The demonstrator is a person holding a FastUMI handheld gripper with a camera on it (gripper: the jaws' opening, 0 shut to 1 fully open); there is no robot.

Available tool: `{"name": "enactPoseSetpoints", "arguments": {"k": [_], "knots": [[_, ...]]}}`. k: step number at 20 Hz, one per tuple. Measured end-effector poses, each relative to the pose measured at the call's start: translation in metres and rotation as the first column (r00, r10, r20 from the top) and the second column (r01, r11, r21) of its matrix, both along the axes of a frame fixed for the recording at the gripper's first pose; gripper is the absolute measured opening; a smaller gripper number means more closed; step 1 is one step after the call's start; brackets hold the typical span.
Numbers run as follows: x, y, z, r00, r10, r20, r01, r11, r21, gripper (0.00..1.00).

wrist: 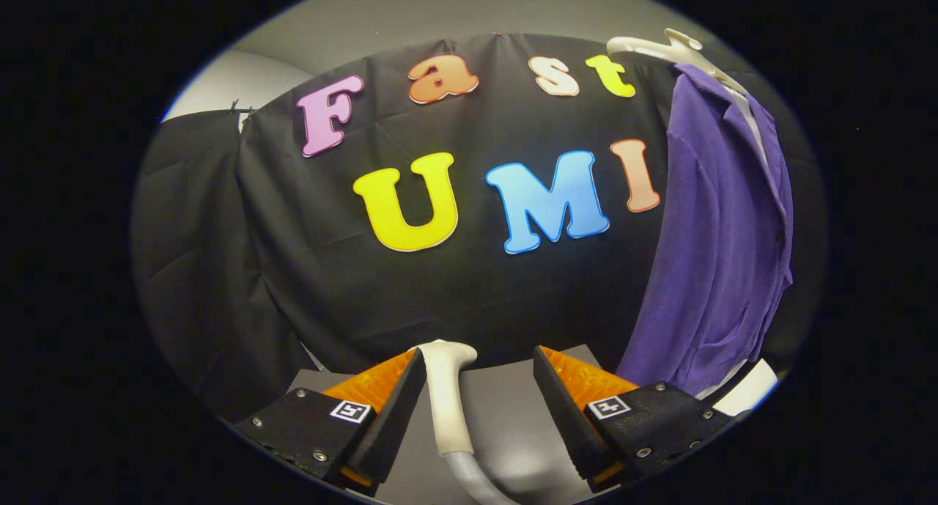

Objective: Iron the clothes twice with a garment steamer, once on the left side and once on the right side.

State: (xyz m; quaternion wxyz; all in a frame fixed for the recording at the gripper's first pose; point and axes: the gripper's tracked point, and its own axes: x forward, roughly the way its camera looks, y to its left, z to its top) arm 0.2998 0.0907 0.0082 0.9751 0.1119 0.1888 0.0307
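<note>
Claw [480, 406] was spread wide, nothing pinched yet. Steamer handle [447, 399] sat between the fingers, close against the left one, clear gap to the right one. Its hose [476, 483] ran back under the claw. I read the step as the pickup: the grab wasn't made.

To do it well I'd have shifted the claw slightly left to centre the handle, then closed on the straight grip section below the rounded head, not on the hose. An off-centre close would probably push the handle sideways across the grey tabletop [506, 417].

Purple shirt [714, 256] hung on a white hanger [659, 48], beyond the right finger and well apart from the steamer. Its hem dropped to near the tabletop's right side, with something white [751, 391] under it; couldn't tell what.

Nothing stood between claw and handle. Hose drag was my main worry once lifted, plus the swing across to the shirt.
</note>
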Motion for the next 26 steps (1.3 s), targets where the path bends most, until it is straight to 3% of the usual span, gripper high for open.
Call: {"name": "enactPoseSetpoints", "arguments": {"k": [3, 6, 14, 17, 21, 24, 26], "knots": [[0.033, 0.015, -0.037, 0.992, -0.004, -0.129, 0.009, 0.999, 0.046, 0.91], [0.043, 0.032, -0.078, 0.958, 0.031, -0.285, -0.017, 0.999, 0.049, 0.91], [0.037, 0.053, -0.111, 0.921, 0.064, -0.385, -0.035, 0.996, 0.082, 0.91], [0.032, 0.067, -0.135, 0.900, 0.109, -0.422, -0.081, 0.993, 0.086, 0.88], [0.033, 0.069, -0.141, 0.909, 0.114, -0.402, -0.099, 0.993, 0.059, 0.75], [0.034, 0.069, -0.141, 0.907, 0.141, -0.397, -0.111, 0.989, 0.098, 0.51], [0.032, 0.071, -0.143, 0.903, 0.169, -0.395, -0.132, 0.984, 0.121, 0.47]]}}
